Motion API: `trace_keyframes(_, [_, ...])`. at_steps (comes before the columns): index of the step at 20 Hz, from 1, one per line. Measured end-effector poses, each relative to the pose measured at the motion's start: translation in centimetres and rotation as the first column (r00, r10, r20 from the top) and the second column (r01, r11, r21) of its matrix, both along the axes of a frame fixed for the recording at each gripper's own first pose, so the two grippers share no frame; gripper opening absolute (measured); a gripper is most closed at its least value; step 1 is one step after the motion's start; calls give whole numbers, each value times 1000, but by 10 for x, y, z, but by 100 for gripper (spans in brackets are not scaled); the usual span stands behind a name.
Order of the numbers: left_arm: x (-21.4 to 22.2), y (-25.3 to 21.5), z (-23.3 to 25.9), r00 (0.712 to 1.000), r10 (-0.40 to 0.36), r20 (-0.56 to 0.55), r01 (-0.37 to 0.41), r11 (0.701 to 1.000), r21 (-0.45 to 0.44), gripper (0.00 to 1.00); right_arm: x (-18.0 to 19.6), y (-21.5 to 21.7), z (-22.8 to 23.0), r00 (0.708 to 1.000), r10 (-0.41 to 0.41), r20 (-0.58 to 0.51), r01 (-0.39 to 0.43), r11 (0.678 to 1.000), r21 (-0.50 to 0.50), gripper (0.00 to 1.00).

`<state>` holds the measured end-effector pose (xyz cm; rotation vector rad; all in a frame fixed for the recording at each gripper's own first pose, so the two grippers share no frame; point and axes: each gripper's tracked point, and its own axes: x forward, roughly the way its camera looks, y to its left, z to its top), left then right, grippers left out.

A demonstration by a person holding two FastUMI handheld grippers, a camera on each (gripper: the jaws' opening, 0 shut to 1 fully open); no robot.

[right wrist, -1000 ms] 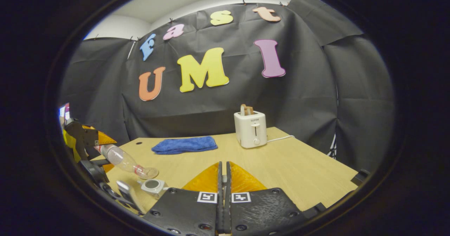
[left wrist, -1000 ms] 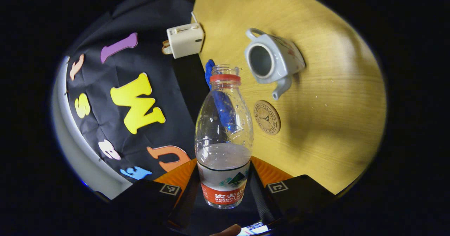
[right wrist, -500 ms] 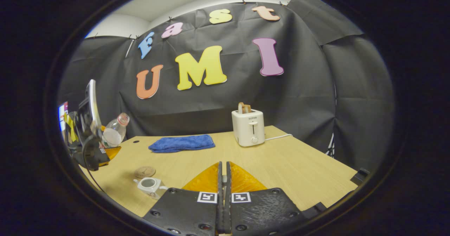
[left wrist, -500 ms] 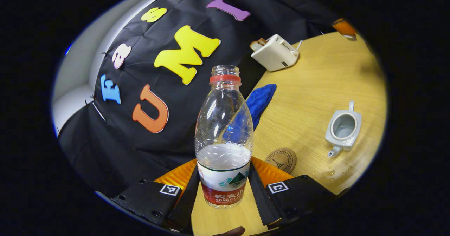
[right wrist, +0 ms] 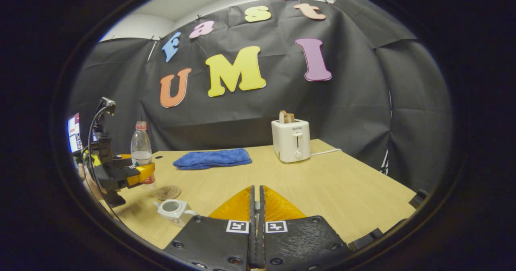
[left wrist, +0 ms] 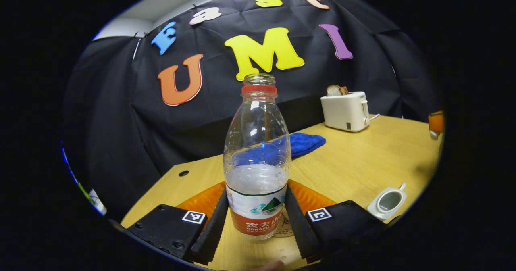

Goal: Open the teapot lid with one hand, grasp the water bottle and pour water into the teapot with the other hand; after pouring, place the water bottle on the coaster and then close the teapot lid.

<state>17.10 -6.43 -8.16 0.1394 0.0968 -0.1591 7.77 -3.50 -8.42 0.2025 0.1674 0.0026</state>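
clear plastic water bottle (left wrist: 257, 158), uncapped and red-collared, is standing upright with water filling its lower part, squeezed between the left gripper (left wrist: 256, 216)'s fingers above the coaster (right wrist: 167, 192). white teapot (right wrist: 172, 209) is sitting lidless. right gripper (right wrist: 256, 222)'s jaws are pressing closed together.

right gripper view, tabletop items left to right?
water bottle held in the left gripper → coaster → teapot → blue cloth → toaster
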Motion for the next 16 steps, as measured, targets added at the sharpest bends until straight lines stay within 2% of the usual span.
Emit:
trace_keyframes(2, [9, -5, -6, 1000, -12, -16, 10, 995, -96, 78, 3, -1, -4, 1000, -8, -13, 7, 1000, -2, 0])
trace_keyframes(7, [24, -6, -5, 1000, -28, 3, 28, 982, -187, 78, 3, 1, -8, 1000, -12, -17, 12, 1000, -17, 0])
trace_keyframes(9, [25, -14, -8, 999, -50, -12, 47, 979, -200, 79, 6, 3, -12, 1000, -7, -27, 7, 1000, -15, 0])
trace_keyframes(16, [23, -17, -9, 996, -86, 17, 88, 983, -163, 80, 5, 6, -14, 999, -2, -32, 1, 1000, -19, 0])
